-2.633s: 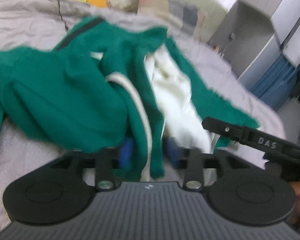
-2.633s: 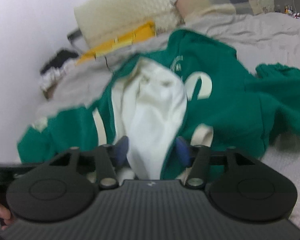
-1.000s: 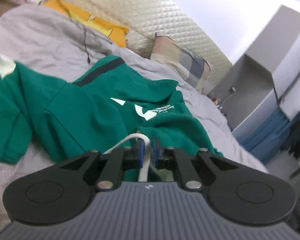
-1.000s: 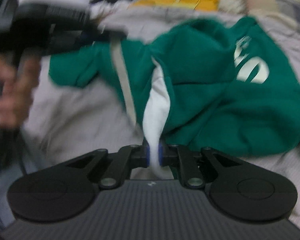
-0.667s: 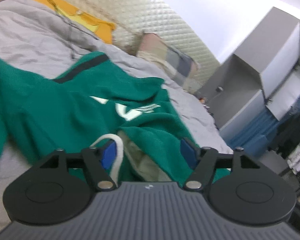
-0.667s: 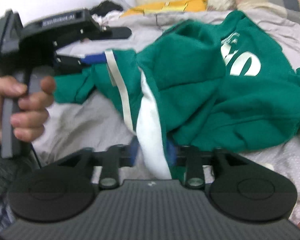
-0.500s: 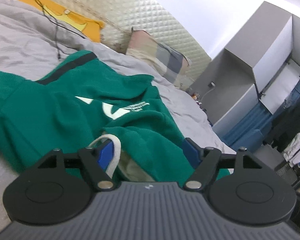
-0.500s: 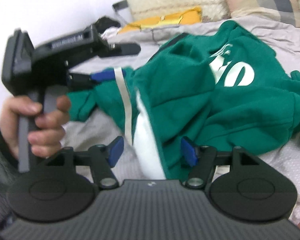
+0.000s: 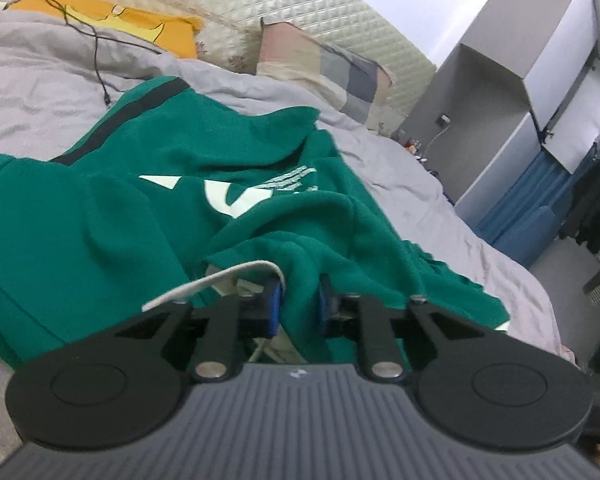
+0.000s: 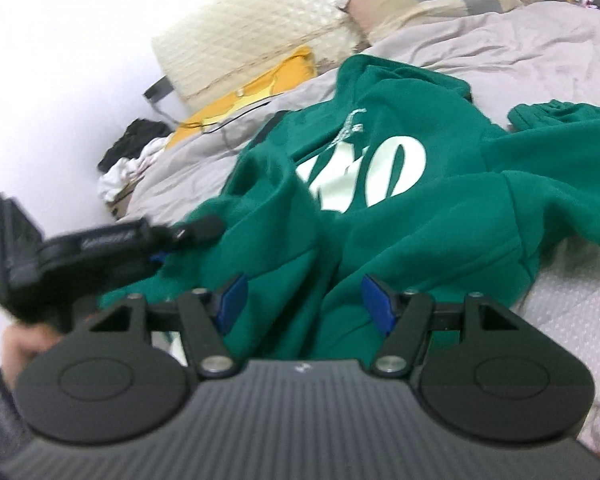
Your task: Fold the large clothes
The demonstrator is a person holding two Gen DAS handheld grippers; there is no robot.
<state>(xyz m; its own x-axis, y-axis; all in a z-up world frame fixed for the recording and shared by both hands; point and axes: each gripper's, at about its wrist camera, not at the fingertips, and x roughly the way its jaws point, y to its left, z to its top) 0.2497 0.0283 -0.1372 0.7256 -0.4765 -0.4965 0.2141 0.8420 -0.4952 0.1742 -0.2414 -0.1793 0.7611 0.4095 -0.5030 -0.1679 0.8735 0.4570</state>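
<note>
On the grey bed (image 9: 400, 168), the left gripper (image 9: 298, 306), which had let go, is closing again on a fold of the rumpled green fleece sweatshirt (image 9: 148, 216), while the right gripper (image 10: 306, 300) has released and hangs half-open, so a fresh fold looks imminent.

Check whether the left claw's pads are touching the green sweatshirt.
Touching. The left wrist view shows the left claw closing, its blue pads pinching a fold of the green sweatshirt.
</note>
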